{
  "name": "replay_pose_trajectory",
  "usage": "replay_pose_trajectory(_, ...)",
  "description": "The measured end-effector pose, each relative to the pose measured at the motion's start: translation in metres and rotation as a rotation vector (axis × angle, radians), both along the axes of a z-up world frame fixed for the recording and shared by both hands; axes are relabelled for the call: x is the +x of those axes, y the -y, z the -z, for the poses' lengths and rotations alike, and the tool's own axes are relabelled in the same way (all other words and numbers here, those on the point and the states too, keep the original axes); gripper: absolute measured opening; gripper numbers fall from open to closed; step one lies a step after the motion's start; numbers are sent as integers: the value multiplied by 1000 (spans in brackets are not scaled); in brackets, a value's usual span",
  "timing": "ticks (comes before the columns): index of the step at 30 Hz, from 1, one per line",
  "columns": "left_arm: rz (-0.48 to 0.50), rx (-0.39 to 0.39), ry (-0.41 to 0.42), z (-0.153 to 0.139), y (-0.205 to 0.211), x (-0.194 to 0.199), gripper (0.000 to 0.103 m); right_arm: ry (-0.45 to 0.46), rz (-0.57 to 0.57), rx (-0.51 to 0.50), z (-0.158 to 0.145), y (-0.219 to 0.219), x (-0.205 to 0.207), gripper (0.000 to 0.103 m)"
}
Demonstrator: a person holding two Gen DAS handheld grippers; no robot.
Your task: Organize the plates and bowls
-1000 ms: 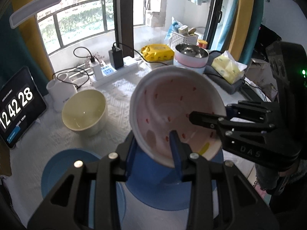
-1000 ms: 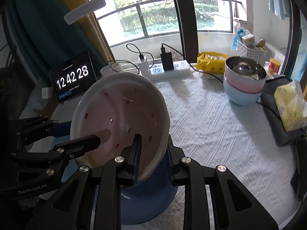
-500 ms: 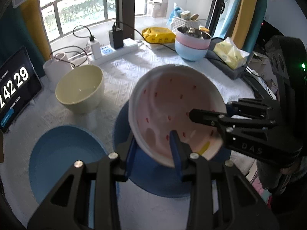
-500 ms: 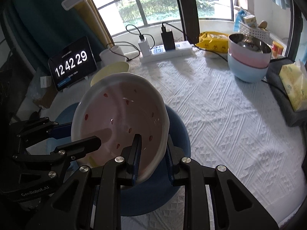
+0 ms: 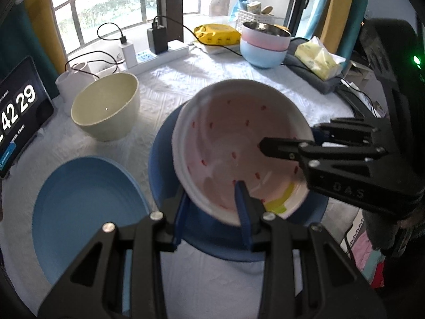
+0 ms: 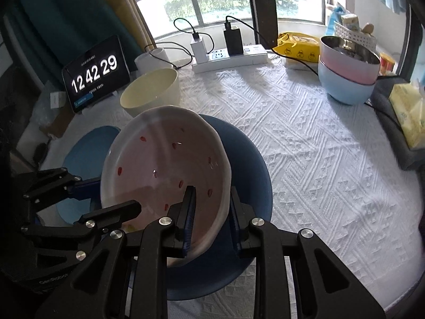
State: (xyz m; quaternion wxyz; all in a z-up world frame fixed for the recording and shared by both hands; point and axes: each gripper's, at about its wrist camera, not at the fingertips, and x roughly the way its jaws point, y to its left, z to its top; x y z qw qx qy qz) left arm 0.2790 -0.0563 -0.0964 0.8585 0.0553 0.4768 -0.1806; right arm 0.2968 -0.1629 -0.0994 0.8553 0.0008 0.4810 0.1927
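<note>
A white plate with red dots is held in the air above a dark blue plate. My left gripper is shut on its near rim. My right gripper is shut on the opposite rim, and it shows in the left wrist view too. A light blue plate lies to the left. A cream bowl stands behind it. Stacked pink and blue bowls with a steel bowl on top stand at the back right.
A white textured cloth covers the table. A tablet clock leans at the back left. A power strip with chargers, a yellow packet, a tissue pack and a white basket line the back and right edge.
Both grippers have lifted the dotted plate higher and pulled back; the table objects look smaller and farther away. The clock went from 28 to 29.
</note>
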Motion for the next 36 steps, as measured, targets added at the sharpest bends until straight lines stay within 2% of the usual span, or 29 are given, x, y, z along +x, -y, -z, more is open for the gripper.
replay_pose_trajectory(6, 27, 35, 15, 1, 4, -7, 35, 7, -28, -70, 1, -6, -2, 25)
replay_pose_trajectory(11, 33, 27, 5, 1, 2, -9, 35, 16, -74, -136, 1, -12, -6, 25)
replay_pose_trajectory(20, 20, 50, 34, -3, -2, -15, 37, 32, -109, -204, 3, -16, -9, 25)
replay_pose_trajectory(27, 4, 103, 80, -11, -2, -19, 37, 34, -121, -218, 3, -18, -8, 26)
replay_pose_trajectory(36, -21, 86, 84, -14, -13, -14, 37, 33, -118, -221, 2, -19, -7, 28)
